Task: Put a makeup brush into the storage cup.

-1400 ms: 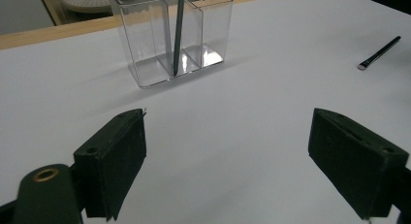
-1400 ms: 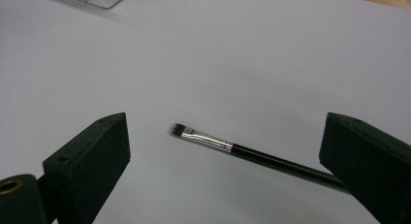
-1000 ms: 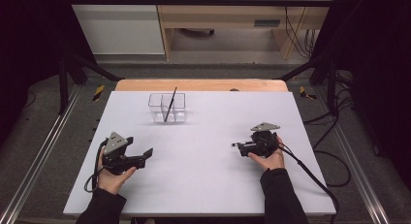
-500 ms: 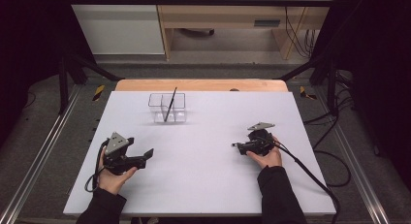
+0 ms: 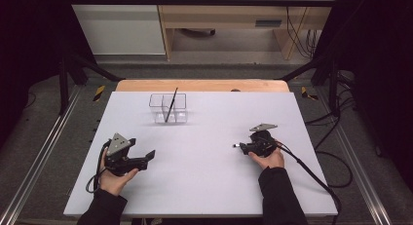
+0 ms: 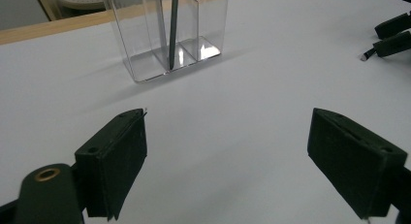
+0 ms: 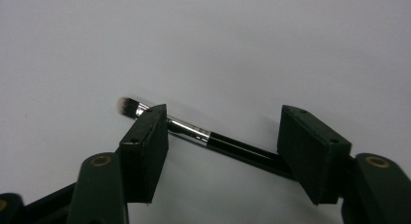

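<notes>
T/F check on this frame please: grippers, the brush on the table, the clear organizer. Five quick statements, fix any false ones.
1. A makeup brush lies on the white table between the jaws of the right gripper. True; the jaws have just been closing around it.
2. The right gripper has lifted the brush off the table. False: it lies flat on the surface.
3. The left gripper is open with nothing between its jaws. True.
4. The clear organizer is empty. False: a dark thin stick-like item leans inside it.
5. The organizer sits at the near edge by the hands. False: it stands toward the far side of the table.
</notes>
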### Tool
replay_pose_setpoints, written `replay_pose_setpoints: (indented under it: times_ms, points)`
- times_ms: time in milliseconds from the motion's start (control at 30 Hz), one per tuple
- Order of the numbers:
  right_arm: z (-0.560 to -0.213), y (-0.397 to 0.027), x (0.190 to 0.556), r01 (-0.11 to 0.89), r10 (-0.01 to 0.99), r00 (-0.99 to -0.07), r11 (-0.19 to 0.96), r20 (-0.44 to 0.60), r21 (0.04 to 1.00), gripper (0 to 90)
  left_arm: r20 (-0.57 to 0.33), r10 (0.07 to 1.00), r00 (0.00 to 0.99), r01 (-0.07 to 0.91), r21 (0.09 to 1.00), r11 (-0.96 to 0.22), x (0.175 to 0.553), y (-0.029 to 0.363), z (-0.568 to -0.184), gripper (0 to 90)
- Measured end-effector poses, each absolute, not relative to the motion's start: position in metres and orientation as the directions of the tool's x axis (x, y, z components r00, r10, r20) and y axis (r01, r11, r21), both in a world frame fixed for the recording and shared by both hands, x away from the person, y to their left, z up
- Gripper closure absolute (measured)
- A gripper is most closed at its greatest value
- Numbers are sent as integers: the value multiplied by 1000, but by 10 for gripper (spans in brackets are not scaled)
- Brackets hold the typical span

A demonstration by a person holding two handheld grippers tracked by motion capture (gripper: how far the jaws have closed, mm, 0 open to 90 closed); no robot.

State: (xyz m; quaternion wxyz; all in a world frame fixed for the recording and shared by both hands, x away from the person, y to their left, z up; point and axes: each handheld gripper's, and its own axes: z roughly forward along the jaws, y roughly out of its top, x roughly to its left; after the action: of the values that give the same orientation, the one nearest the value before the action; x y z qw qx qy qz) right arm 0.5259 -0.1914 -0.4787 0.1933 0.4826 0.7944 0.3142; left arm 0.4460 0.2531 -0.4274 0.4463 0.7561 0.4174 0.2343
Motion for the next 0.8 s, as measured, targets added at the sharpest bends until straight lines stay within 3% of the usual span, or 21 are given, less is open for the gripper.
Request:
replay_pose_setpoints:
  times_ms: [400, 800]
  points:
    - [-473, -192, 522, 670, 894, -448, 339, -4, 660, 632, -20, 838, 545, 422, 870, -253, 446, 252, -427, 135]
    - [-470, -192, 519, 688, 891, -453, 348, 2, 637, 783, -22, 836, 549, 425, 868, -257, 446, 251, -428, 135]
